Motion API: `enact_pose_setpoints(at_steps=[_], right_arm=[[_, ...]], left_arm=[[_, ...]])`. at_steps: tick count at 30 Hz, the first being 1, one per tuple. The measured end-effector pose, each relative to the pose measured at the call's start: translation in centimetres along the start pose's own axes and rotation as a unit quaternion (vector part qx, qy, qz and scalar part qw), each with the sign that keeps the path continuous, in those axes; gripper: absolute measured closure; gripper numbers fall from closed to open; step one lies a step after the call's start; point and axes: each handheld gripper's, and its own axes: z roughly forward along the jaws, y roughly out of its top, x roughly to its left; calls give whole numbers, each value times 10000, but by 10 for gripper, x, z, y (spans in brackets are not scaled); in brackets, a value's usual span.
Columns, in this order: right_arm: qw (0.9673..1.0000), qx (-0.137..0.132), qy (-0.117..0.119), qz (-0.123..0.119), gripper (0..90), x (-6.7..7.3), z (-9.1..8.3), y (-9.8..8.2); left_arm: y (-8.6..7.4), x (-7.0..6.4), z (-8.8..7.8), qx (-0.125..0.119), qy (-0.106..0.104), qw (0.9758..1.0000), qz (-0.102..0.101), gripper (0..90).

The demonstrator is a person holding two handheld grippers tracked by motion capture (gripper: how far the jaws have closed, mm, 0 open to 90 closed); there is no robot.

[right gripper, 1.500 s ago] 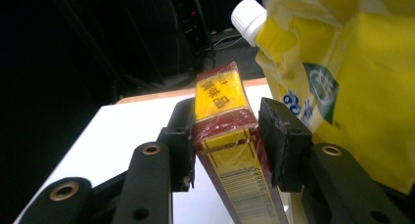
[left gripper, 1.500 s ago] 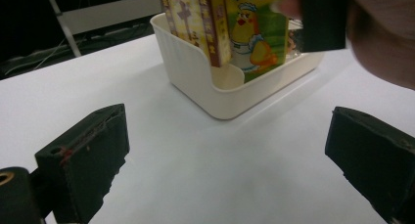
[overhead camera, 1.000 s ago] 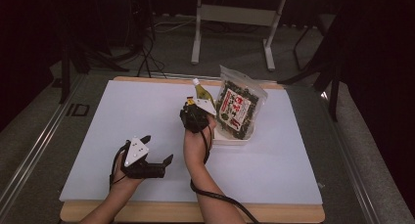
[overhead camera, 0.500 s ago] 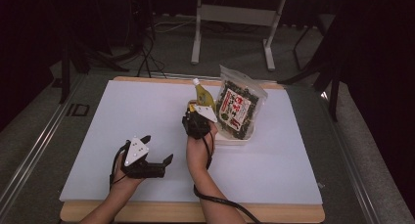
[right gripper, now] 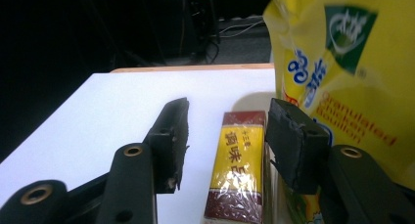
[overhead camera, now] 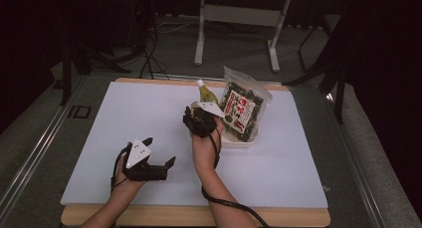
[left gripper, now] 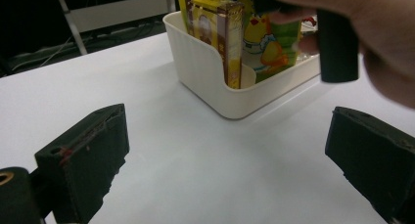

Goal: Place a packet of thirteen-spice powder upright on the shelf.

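Near far worktop edge, right gripper (right gripper: 225, 136) jaws just opening, astride upright box (right gripper: 237, 170) in bin (left gripper: 205, 62), long axis vertical; left gripper (left gripper: 220, 170) released, farther.

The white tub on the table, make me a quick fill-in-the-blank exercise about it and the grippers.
1. The yellow box stands inside the ____ tub.
2. The left gripper rests on the table with its jaws ____.
3. The right gripper has just been opening, the box ____ its jaws.

Missing words: white; open; between
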Motion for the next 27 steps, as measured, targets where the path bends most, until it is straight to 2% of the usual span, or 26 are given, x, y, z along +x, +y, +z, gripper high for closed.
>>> enact_pose_setpoints(at_steps=[3,6,9,13,17,20,21,23,27], right_arm=[[9998,90,162,-55,487,-2,-5,7],[9995,60,286,-132,463,-5,-12,12],[9984,174,394,-376,423,-7,-16,15],[9963,151,620,-570,346,-9,-22,17],[9901,194,1043,-920,212,-10,-26,14],[9849,87,1287,-1151,135,-10,-33,13],[9831,34,1387,-1196,128,-10,-35,13],[9807,-30,1421,-1340,130,-12,-41,14],[9750,-10,1702,-1429,135,-19,-54,16]], left_arm=[[0,1,0,-1,1,10000,-3,27],[0,1,0,-2,0,10000,-10,27],[0,1,0,2,-8,10000,-6,27],[0,1,0,13,-36,10000,-4,27],[1,1,0,25,-93,10000,-16,27],[0,2,0,34,-100,9999,-12,27],[0,2,0,37,-102,9999,-13,27],[0,2,0,37,-113,9999,-27,27],[0,1,0,31,-140,9999,-21,27]])
